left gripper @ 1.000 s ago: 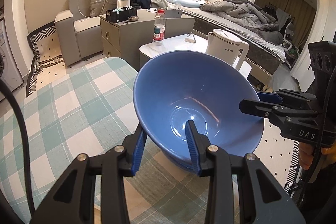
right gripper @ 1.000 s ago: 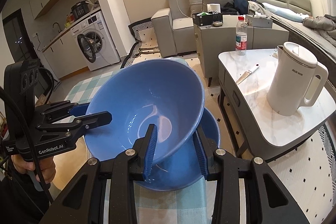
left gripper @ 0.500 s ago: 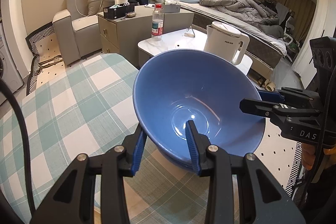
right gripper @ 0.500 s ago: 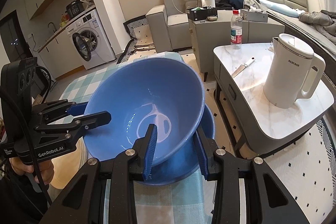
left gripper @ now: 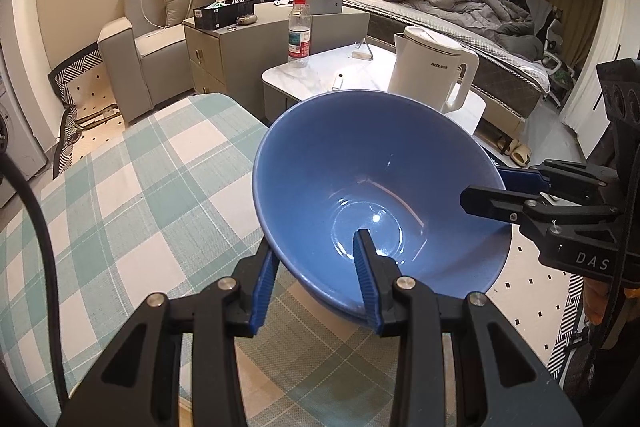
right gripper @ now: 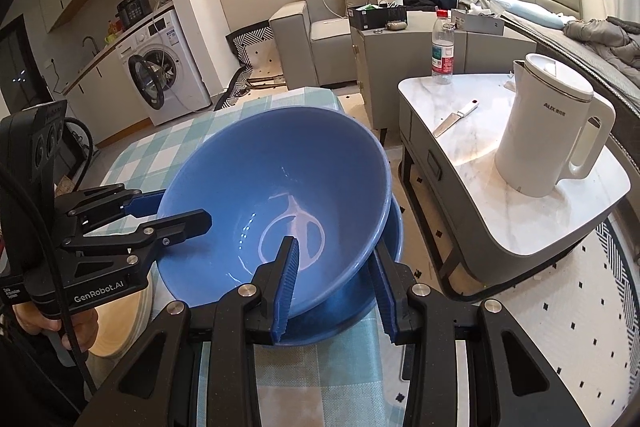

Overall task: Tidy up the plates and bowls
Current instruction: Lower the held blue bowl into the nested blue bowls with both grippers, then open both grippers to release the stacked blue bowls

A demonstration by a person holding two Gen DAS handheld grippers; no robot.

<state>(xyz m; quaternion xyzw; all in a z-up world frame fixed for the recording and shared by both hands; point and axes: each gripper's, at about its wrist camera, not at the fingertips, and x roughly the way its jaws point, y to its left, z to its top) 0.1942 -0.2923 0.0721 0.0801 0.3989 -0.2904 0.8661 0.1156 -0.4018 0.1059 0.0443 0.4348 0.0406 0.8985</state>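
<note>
Both tongs, left (left gripper: 316,275) and right (right gripper: 334,285), still clamped on top bowl (right gripper: 272,203) rim, tilted, now sunk closer into lower bowl (right gripper: 380,267) on tabletop (left gripper: 120,195), so nearly nested, just needs letting go.

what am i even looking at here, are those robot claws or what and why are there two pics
No robot: a person holds two hand-held grippers, each with a fisheye camera looking along its fingers, hence two pictures. The left gripper and right gripper each pinch the rim of one tilted blue bowl, from opposite sides. The right view shows it sitting in a second blue bowl on the checked tablecloth. Beyond stands a side table with a white kettle, a water bottle and a knife.
</note>
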